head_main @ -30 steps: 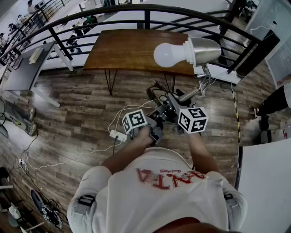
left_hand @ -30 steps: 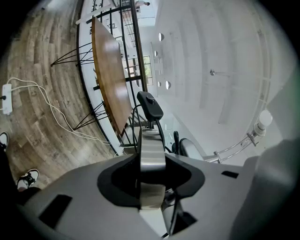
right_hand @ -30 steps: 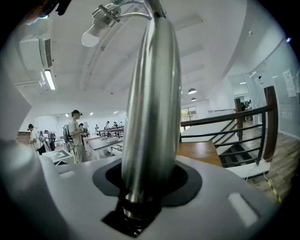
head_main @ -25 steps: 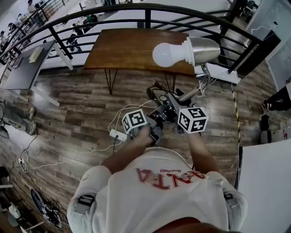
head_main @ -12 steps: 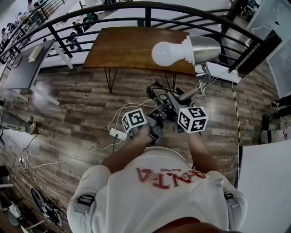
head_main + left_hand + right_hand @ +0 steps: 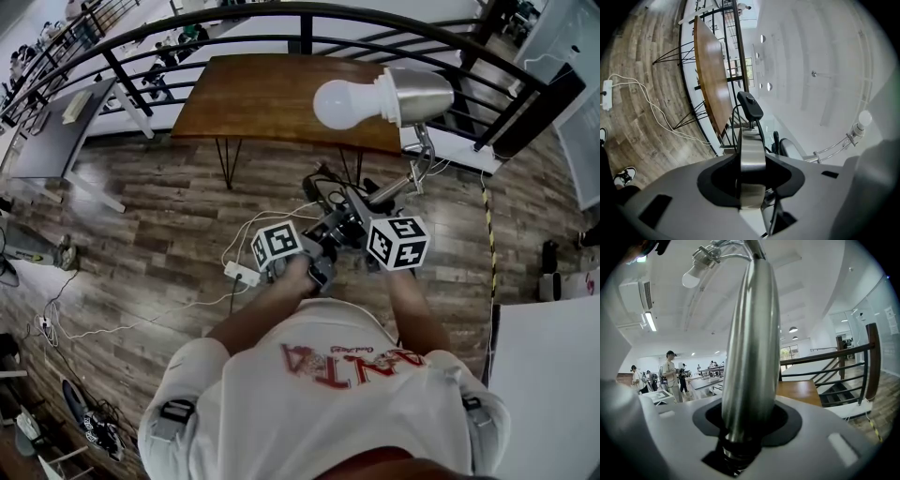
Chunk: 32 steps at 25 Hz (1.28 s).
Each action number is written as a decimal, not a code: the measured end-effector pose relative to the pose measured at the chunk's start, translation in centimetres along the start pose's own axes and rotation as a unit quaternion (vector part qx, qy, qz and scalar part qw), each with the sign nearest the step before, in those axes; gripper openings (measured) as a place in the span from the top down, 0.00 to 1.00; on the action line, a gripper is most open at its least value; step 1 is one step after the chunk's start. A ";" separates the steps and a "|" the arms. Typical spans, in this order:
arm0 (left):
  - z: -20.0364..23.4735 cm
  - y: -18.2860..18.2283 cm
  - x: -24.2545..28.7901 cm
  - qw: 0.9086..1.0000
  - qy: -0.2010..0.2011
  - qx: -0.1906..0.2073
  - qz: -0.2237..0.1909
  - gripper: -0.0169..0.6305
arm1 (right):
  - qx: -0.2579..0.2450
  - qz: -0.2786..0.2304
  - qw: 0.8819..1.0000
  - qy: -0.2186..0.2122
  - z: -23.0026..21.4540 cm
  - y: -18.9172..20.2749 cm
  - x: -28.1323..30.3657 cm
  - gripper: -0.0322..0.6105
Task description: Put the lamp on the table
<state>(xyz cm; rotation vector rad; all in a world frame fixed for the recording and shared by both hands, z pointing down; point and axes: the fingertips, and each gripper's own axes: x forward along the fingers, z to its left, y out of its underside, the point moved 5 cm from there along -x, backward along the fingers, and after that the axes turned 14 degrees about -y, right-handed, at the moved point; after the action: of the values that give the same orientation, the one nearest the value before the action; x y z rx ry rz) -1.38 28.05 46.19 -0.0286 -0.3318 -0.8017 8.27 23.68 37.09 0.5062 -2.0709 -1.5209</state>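
The lamp is held up in both grippers in front of the person's chest. Its white bulb (image 6: 342,101) and metal shade (image 6: 419,94) hang over the near edge of the brown wooden table (image 6: 262,98). My left gripper (image 6: 751,180) is shut on a flat metal part of the lamp's foot (image 6: 751,154), below a black cord switch (image 6: 750,105). My right gripper (image 6: 749,427) is shut on the lamp's round steel stem (image 6: 752,343), which rises to the bulb (image 6: 692,276). Both marker cubes (image 6: 277,246) (image 6: 397,242) sit close together.
A black railing (image 6: 309,17) curves behind the table, with stairs at the right. A white power strip (image 6: 242,276) and cables lie on the plank floor. A grey desk (image 6: 52,141) stands at the left and a white surface (image 6: 548,375) at the lower right. People stand far off.
The lamp stays in both grips and has barely shifted. A person's legs at the right edge have walked out of the head view.
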 end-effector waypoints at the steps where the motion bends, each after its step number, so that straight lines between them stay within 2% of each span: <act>1: -0.1 0.3 0.3 1.000 0.001 0.000 -0.001 0.73 | 0.000 0.000 1.000 -0.002 -0.3 0.0 -0.3 0.69; 11: -0.6 5.6 3.8 1.000 -0.003 -0.019 -0.016 0.73 | 0.005 0.012 1.000 -0.017 -3.7 1.2 -5.2 0.69; 17: -0.2 6.5 4.8 1.000 -0.013 -0.016 -0.009 0.73 | 0.020 0.007 1.000 -0.013 -4.9 2.3 -6.1 0.69; 24: 0.5 6.1 7.2 1.000 -0.014 -0.019 0.015 0.73 | 0.027 0.011 1.000 0.008 -7.1 3.0 -5.9 0.69; 32: -0.5 1.9 11.2 0.999 -0.002 -0.018 0.033 0.73 | 0.020 0.009 0.999 0.026 -11.1 1.0 -2.7 0.69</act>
<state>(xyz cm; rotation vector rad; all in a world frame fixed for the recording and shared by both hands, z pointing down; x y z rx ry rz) 7.36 21.41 49.30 -0.0740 -0.3181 -0.7427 17.14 17.14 40.16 0.5354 -2.0636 -1.4433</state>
